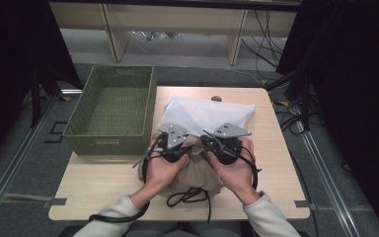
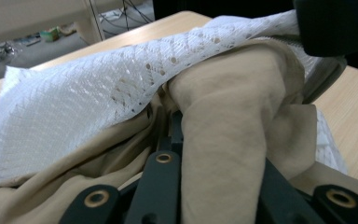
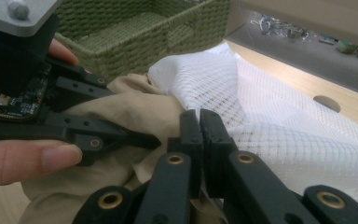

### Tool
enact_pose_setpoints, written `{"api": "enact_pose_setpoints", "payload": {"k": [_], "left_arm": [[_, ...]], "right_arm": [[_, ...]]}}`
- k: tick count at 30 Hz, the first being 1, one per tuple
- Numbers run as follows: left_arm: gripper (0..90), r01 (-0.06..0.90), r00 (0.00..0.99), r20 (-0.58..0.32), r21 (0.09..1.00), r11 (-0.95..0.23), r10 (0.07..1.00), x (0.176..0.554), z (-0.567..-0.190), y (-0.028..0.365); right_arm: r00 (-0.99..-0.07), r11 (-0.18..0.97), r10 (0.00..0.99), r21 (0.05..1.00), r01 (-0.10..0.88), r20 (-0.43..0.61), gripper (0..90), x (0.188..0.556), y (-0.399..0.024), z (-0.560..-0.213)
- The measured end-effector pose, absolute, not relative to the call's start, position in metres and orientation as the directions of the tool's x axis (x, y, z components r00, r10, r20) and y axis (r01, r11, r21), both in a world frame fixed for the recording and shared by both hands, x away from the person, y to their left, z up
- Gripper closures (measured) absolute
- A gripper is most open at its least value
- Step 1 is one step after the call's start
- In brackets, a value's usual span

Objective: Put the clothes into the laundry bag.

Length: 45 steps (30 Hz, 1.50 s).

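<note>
A white mesh bag (image 1: 207,113) (image 2: 74,107) (image 3: 279,121) lies in the middle of the wooden table (image 1: 108,182). A tan cloth (image 1: 197,173) (image 2: 228,116) (image 3: 135,107) is bunched at its near edge, and part of it lies under the mesh. My left gripper (image 1: 190,144) (image 2: 219,140) (image 3: 144,137) is shut on a thick fold of the tan cloth, which drapes over its jaws. My right gripper (image 1: 203,139) (image 3: 199,123) is shut, its jaws pressed together at the mesh bag's rim, which is lifted over the cloth. The two grippers' tips nearly meet.
An empty green woven basket (image 1: 74,131) (image 3: 135,37) stands at the table's left side, close to the bag. Black gripper cables (image 1: 187,195) curl on the table near the front edge. Shelf legs and loose cables stand on the floor behind the table.
</note>
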<state>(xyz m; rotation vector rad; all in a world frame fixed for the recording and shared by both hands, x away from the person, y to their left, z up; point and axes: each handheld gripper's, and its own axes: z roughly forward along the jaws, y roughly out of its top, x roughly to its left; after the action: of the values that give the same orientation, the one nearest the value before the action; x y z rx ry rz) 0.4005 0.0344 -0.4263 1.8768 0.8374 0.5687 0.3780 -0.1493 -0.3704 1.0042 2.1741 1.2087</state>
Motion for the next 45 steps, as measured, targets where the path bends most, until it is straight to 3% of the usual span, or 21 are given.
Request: {"api": "enact_pose_setpoints", "payload": {"k": [8, 15, 19, 24, 27, 29, 38, 45], "left_arm": [[83.7, 0.261, 0.663, 0.017, 0.932, -0.252, 0.748, 0.394, -0.416, 0.029], [81.0, 0.31, 0.667, 0.006, 0.907, -0.284, 0.745, 0.408, -0.443, 0.017], [70.0, 0.282, 0.71, 0.028, 0.904, -0.321, 0.704, 0.409, -0.453, 0.013], [44.7, 0.237, 0.752, 0.052, 0.909, -0.343, 0.657, 0.401, -0.449, 0.018], [33.3, 0.254, 0.774, -0.007, 0.919, -0.3, 0.634, 0.389, -0.44, 0.028], [27.9, 0.234, 0.786, 0.002, 0.925, -0.3, 0.618, 0.381, -0.432, 0.038], [23.6, 0.264, 0.733, -0.024, 0.931, -0.252, 0.68, 0.371, -0.424, 0.098], [17.6, 0.301, 0.742, -0.011, 0.899, -0.318, 0.671, 0.38, -0.436, 0.1]], "right_arm": [[-0.629, 0.327, 0.776, 0.885, 0.33, -0.052, 89.7, 0.371, -0.154, -0.356], [-0.628, 0.345, 0.778, 0.852, 0.393, -0.026, 89.6, 0.374, -0.155, -0.373], [-0.629, 0.358, 0.777, 0.843, 0.403, -0.029, 89.6, 0.377, -0.157, -0.379], [-0.614, 0.346, 0.789, 0.838, 0.422, -0.016, 89.6, 0.377, -0.159, -0.382], [-0.623, 0.361, 0.781, 0.838, 0.408, -0.033, 89.6, 0.378, -0.161, -0.383], [-0.607, 0.337, 0.794, 0.835, 0.436, -0.003, 89.6, 0.376, -0.16, -0.383], [-0.614, 0.348, 0.789, 0.837, 0.422, -0.019, 89.5, 0.378, -0.162, -0.382], [-0.607, 0.346, 0.794, 0.834, 0.43, -0.016, 89.5, 0.379, -0.161, -0.383]]}}
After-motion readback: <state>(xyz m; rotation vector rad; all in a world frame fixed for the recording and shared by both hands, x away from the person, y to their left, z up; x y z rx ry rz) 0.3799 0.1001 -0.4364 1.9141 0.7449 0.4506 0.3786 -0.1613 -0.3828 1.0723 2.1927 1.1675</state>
